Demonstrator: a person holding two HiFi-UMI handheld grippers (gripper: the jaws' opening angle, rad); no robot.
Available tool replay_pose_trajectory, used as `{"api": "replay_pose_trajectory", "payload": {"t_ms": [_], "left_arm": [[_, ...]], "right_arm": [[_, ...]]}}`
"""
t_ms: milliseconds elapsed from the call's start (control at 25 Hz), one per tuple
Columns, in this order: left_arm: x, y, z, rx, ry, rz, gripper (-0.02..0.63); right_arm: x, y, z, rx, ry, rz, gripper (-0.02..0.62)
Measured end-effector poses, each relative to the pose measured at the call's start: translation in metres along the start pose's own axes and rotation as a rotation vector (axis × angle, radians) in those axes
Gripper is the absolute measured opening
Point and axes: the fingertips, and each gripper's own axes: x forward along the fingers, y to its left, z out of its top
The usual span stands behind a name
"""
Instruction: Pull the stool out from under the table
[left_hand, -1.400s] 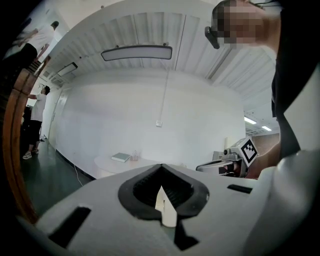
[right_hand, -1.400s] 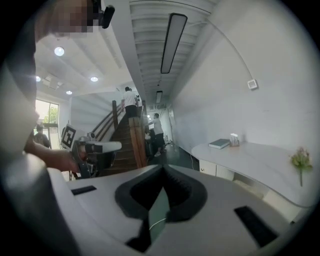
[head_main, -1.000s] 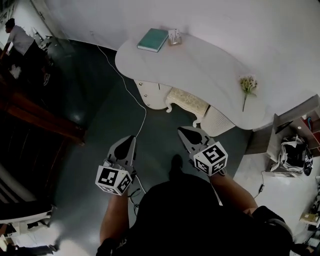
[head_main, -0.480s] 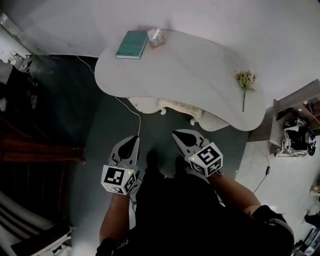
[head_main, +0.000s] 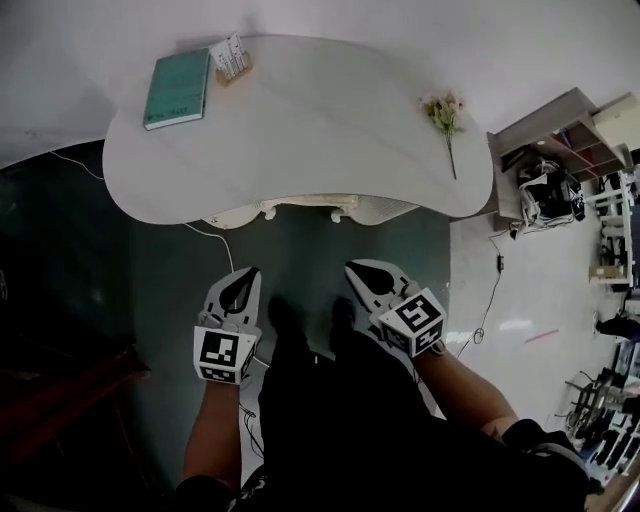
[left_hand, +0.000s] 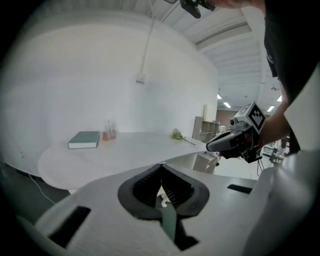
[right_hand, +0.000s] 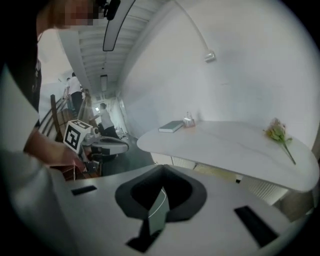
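Observation:
A white kidney-shaped table (head_main: 300, 130) stands against the wall. Only the cream front edge and curled legs of the stool (head_main: 305, 207) peek out from under its near rim; the seat also shows beneath the tabletop in the right gripper view (right_hand: 220, 172). My left gripper (head_main: 243, 276) and right gripper (head_main: 362, 270) hover side by side over the dark floor, a short way in front of the stool and touching nothing. Both are shut and empty. On the table lie a teal book (head_main: 177, 88), a small holder (head_main: 230, 58) and a flower sprig (head_main: 445, 115).
A white cable (head_main: 215, 236) runs over the floor from under the table towards my feet. An open shelf unit (head_main: 560, 130) and a bag (head_main: 545, 195) stand at the right. Dark wooden furniture (head_main: 70, 385) is at the lower left. People stand far off (right_hand: 105, 117).
The view has swung round so the table now lies square ahead, with less of the stool showing under it. Both grippers stay shut in front of the body.

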Motion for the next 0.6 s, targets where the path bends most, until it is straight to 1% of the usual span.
{"api": "replay_pose_trajectory", "payload": {"t_ms": [120,200,280,400,520,600], "left_arm": [[0.016,0.003,-0.016,-0.037,0.03,-0.053,0.009],[0.026,0.0,-0.024,-0.083,0.033,-0.077,0.009],[0.041,-0.002,-0.035,-0.122,0.045,-0.096,0.009],[0.069,-0.004,-0.06,-0.118,0.084,-0.101,0.009],[0.096,-0.012,-0.089,-0.11,0.109,-0.086,0.009],[0.119,-0.017,-0.109,-0.088,0.125,-0.079,0.009]], "right_arm": [[0.002,-0.001,-0.024,0.061,0.017,-0.043,0.005],[-0.002,-0.003,-0.041,0.104,0.024,-0.065,0.005],[-0.001,-0.008,-0.056,0.124,0.019,-0.083,0.005],[0.008,-0.027,-0.086,0.137,0.009,-0.117,0.005],[0.019,-0.051,-0.125,0.197,-0.014,-0.118,0.005],[0.028,-0.074,-0.151,0.224,-0.034,-0.131,0.005]]}}
